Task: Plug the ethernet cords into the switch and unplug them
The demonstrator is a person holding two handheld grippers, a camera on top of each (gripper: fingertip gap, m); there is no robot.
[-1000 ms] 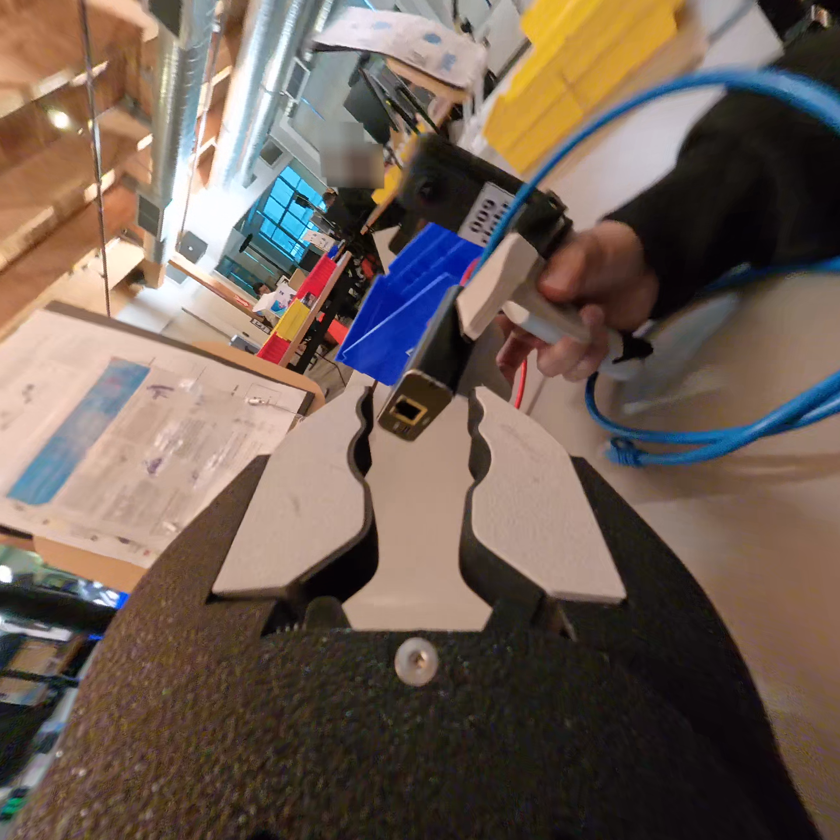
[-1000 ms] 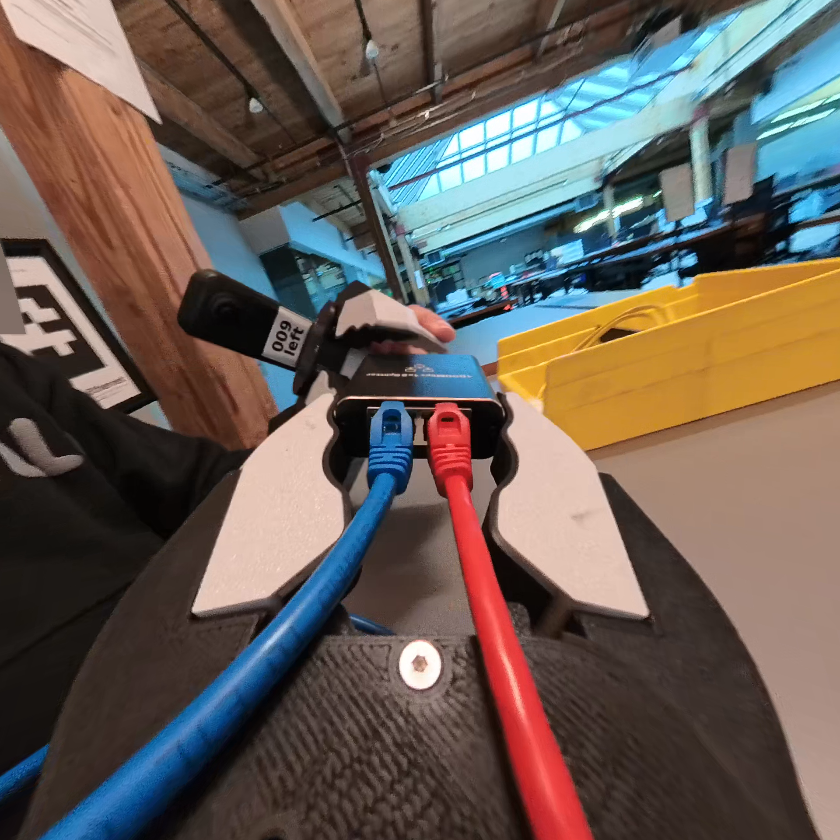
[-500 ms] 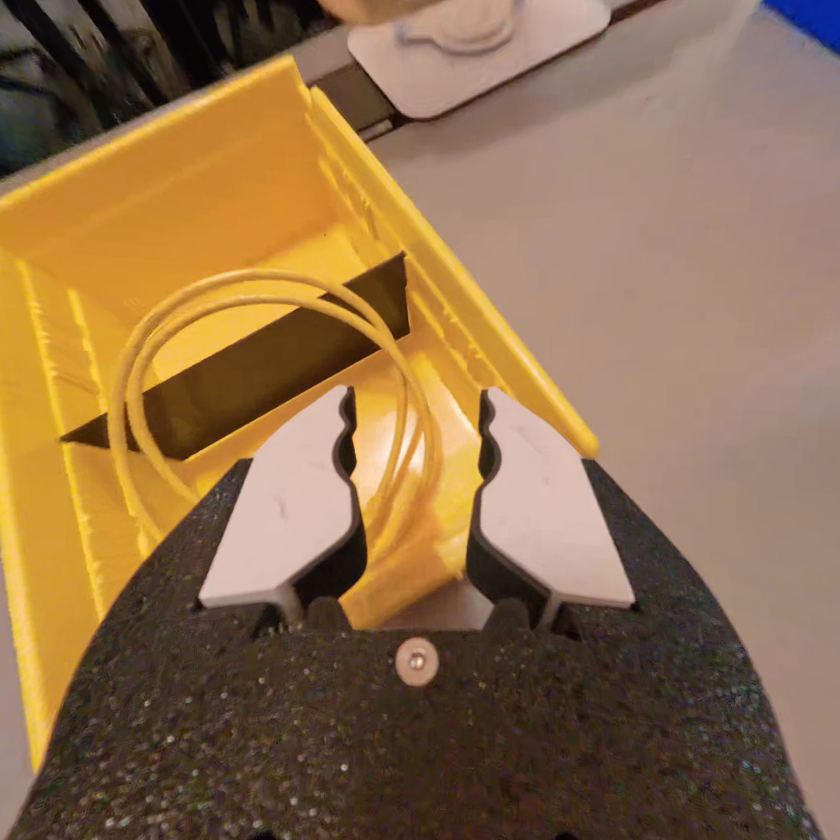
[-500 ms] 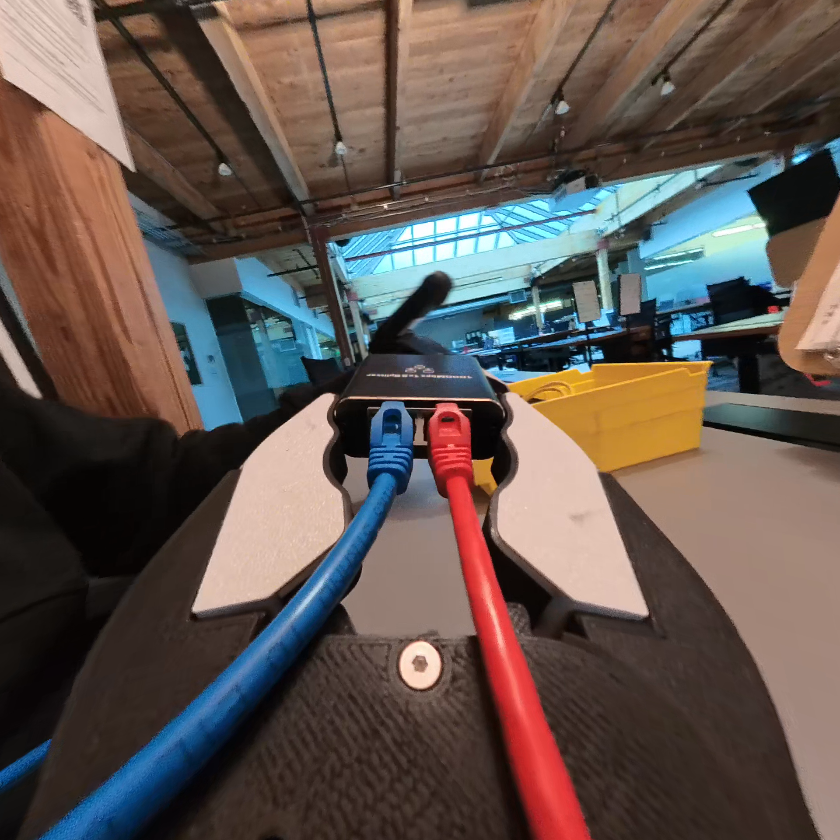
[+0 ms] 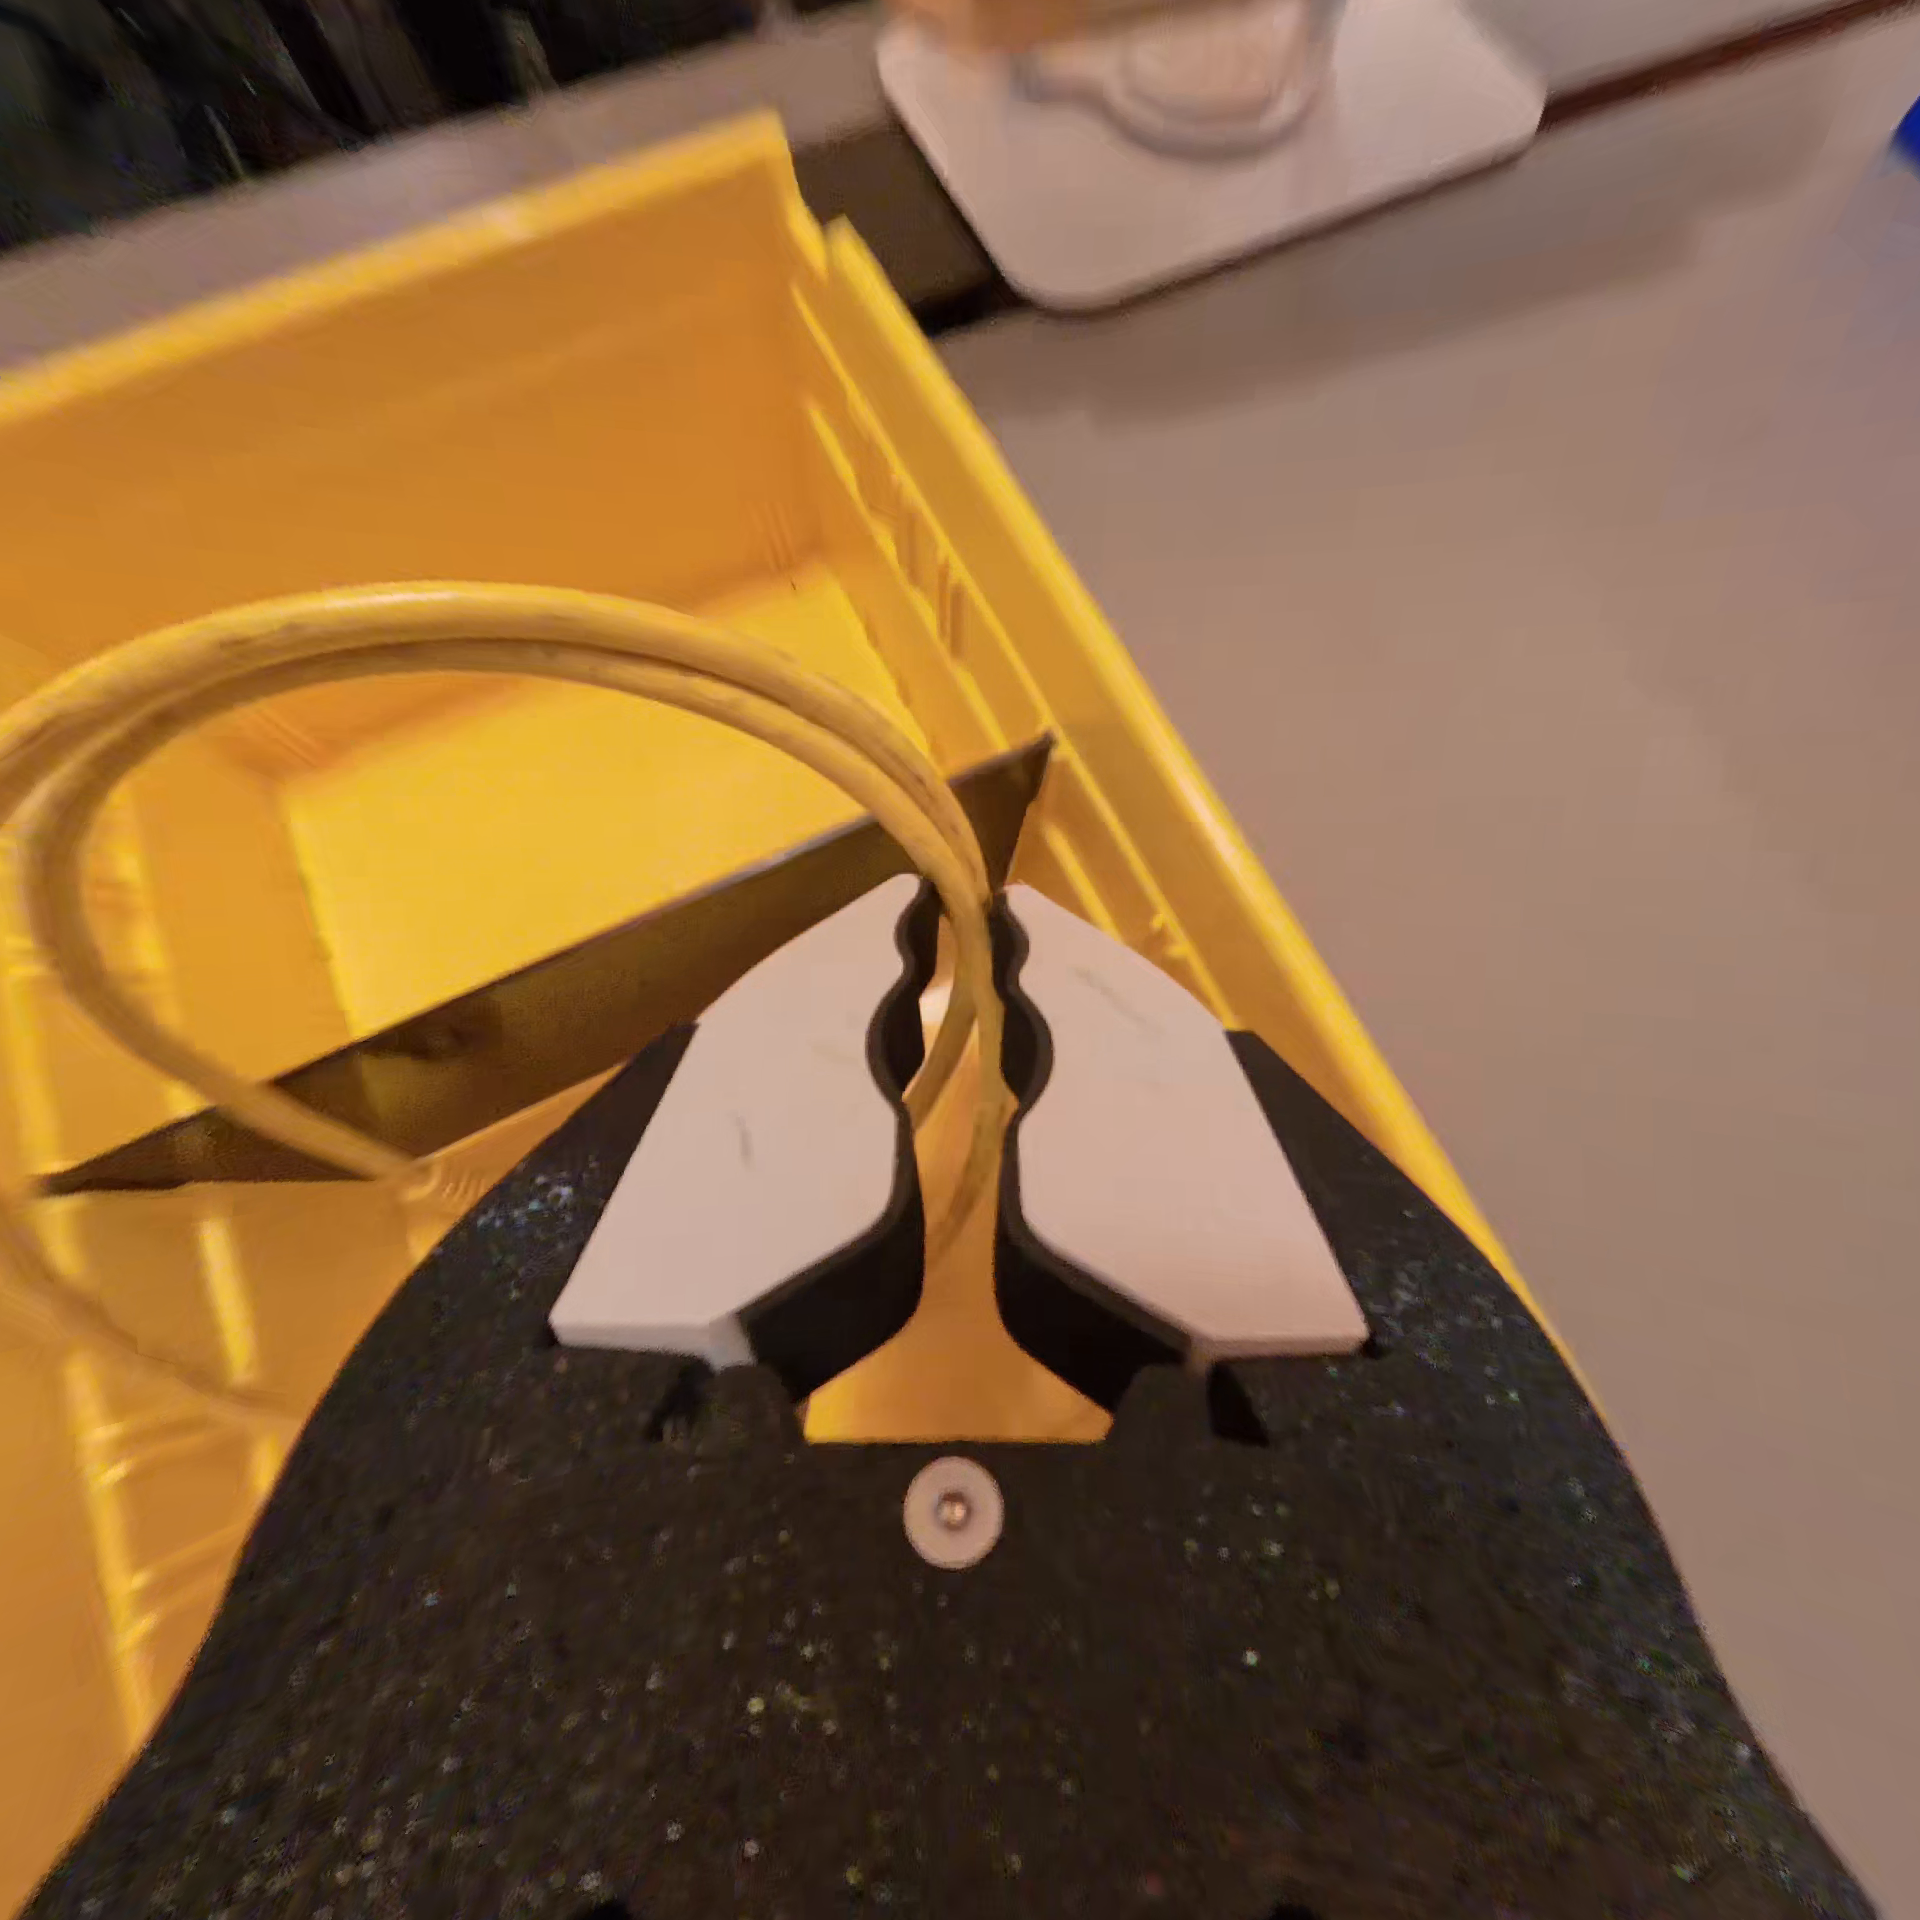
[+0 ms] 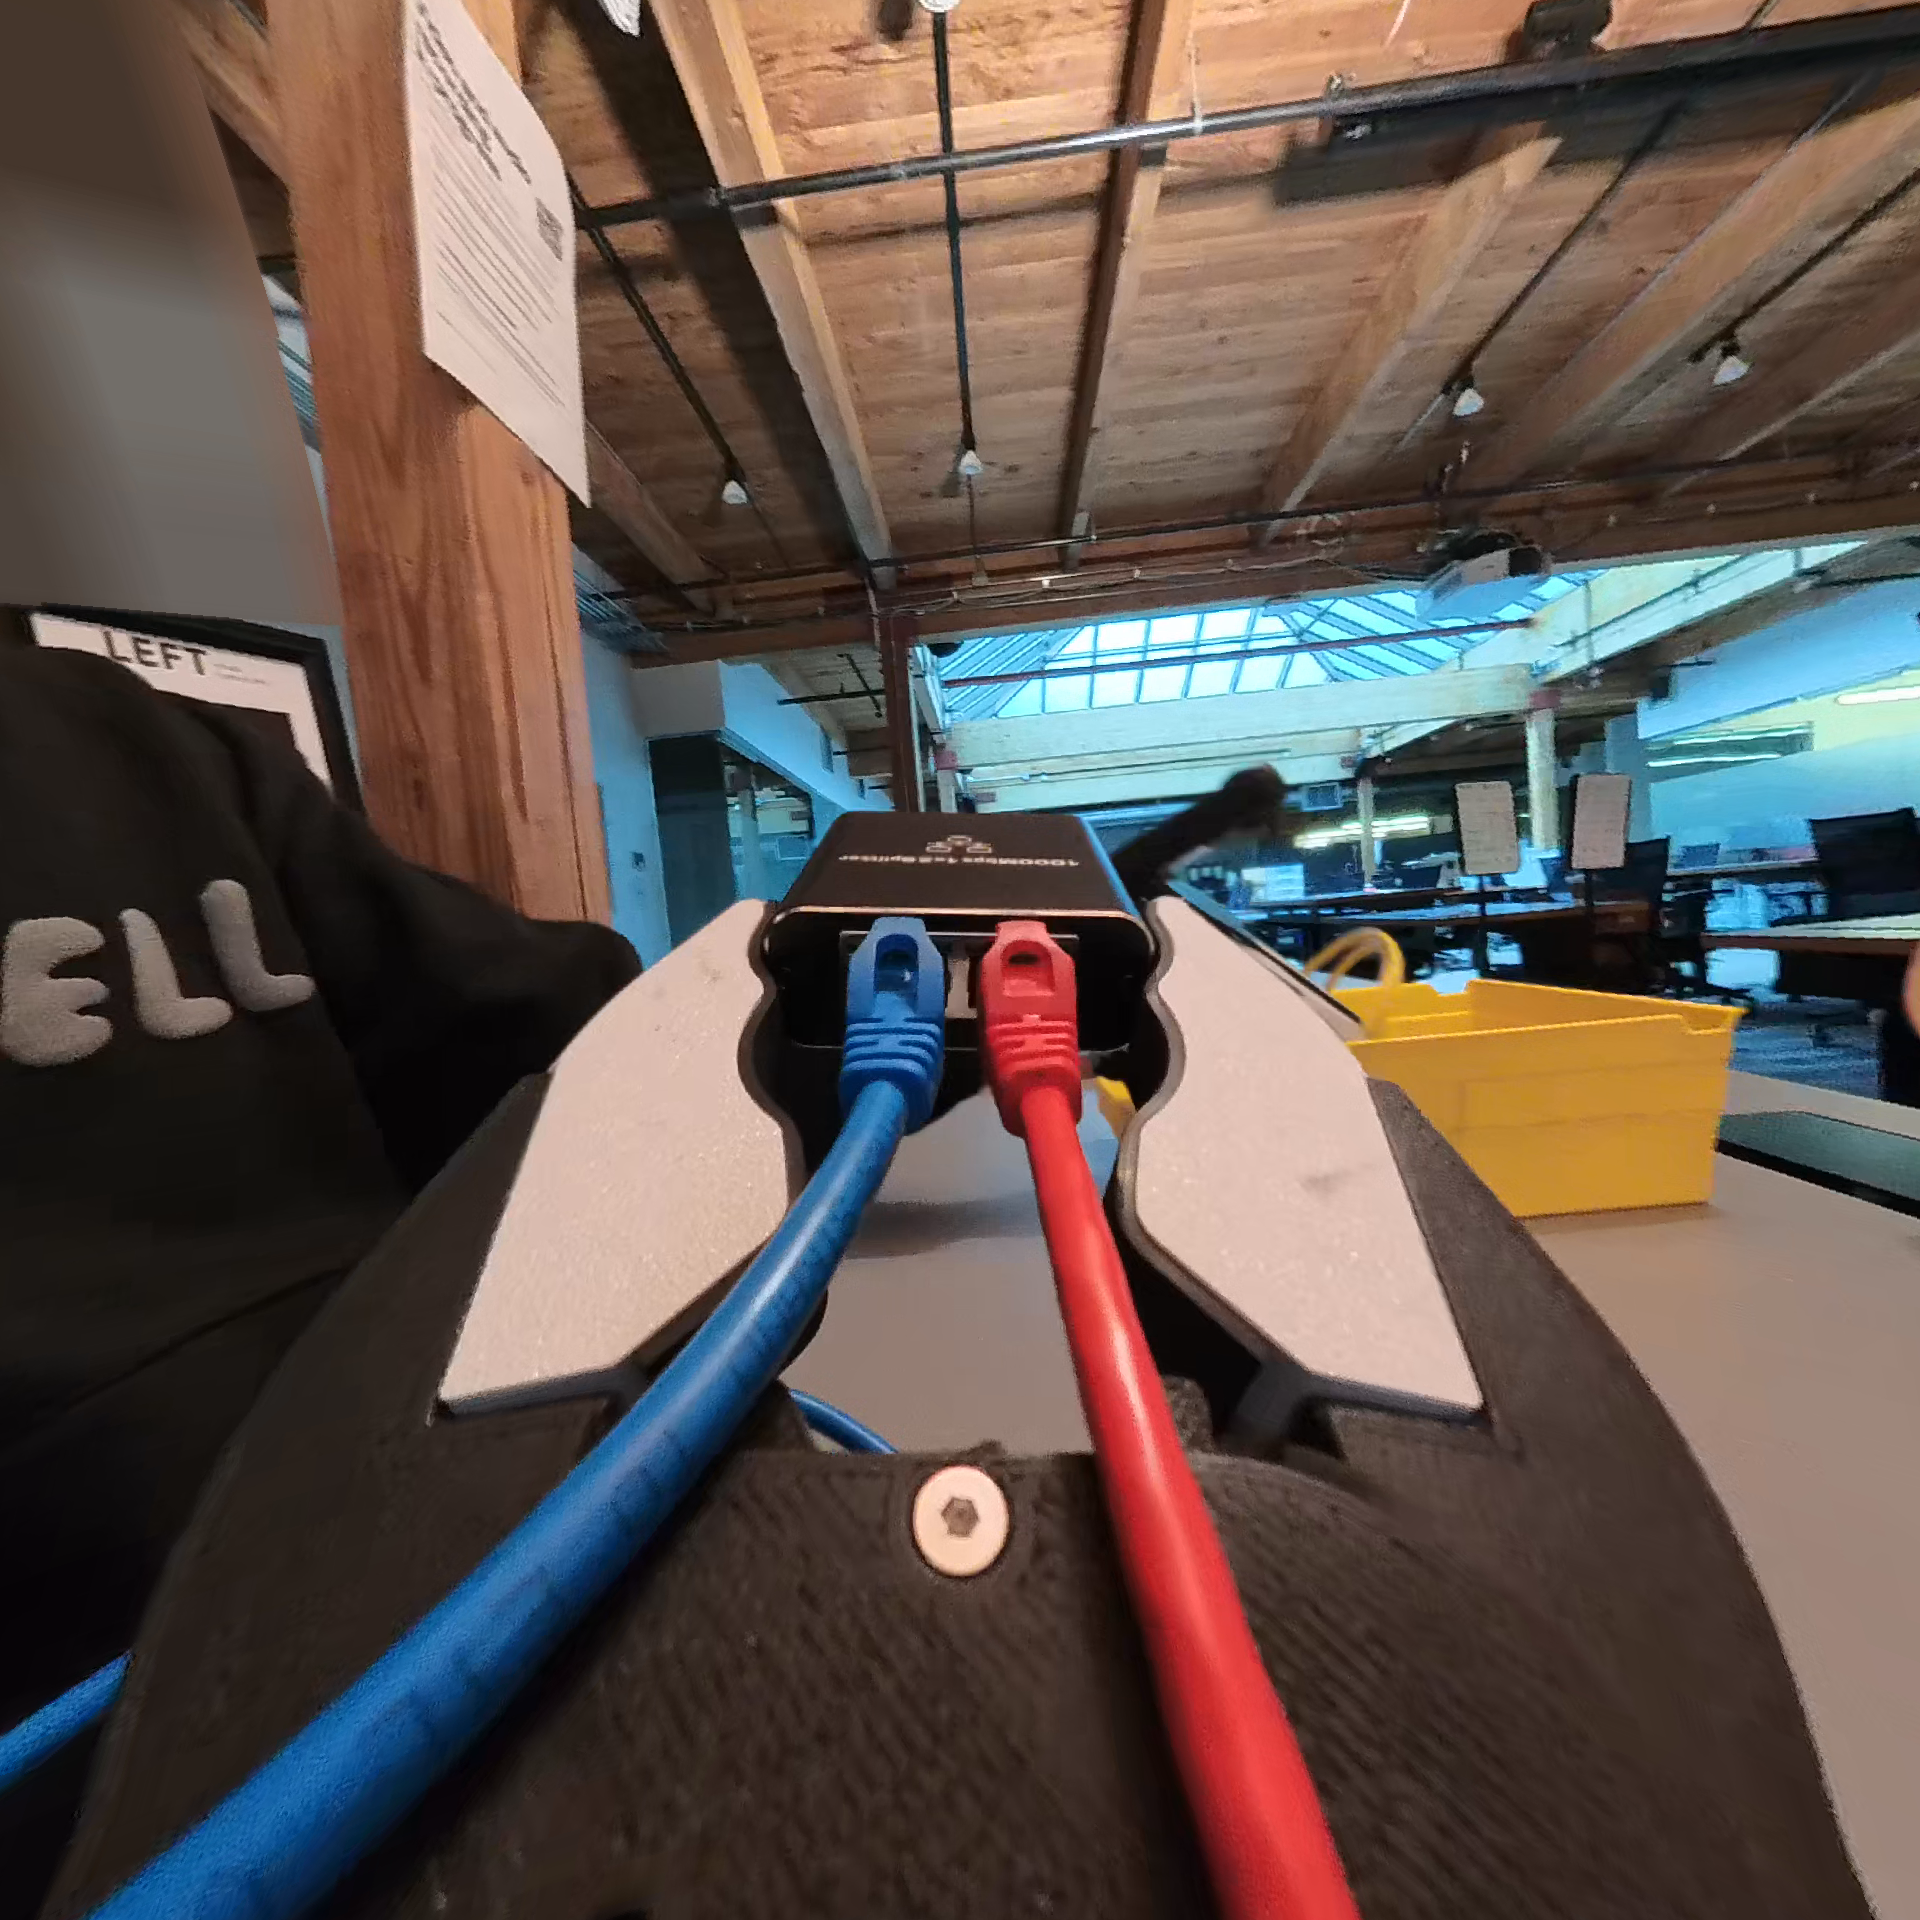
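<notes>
a: left gripper (image 5: 954, 904) is down in the yellow bin (image 5: 499, 436), fingers nearly together around the yellow cord (image 5: 499, 623). strands run through the gap, right one looks touching the right pad. can't tell if it's actually pinched yet.

b: where's the plug end?

a: not visible. i only see looped cable over the black divider (image 5: 582, 997). so my read is i'm grabbing mid-cable, not the connector.

b: fine for lifting it out. how do you want to do it?

a: close fully first, then lift straight up so the loop clears the divider and bin wall. slow, since the coil could snag or drag the bin across the surface (image 5: 1558, 727). then regrip near the plug before inserting.

b: right side?

a: right gripper (image 6: 961, 935) clamped on the switch (image 6: 961, 868), one finger on each side, held up off the surface. blue cord (image 6: 894, 997) and red cord (image 6: 1029, 1013) both seated in its near face.

b: free port?

a: none visible on this face; anything else is hidden from here. i'd hold the switch level and steady, cords slack, until the yellow plug is in hand.
</notes>
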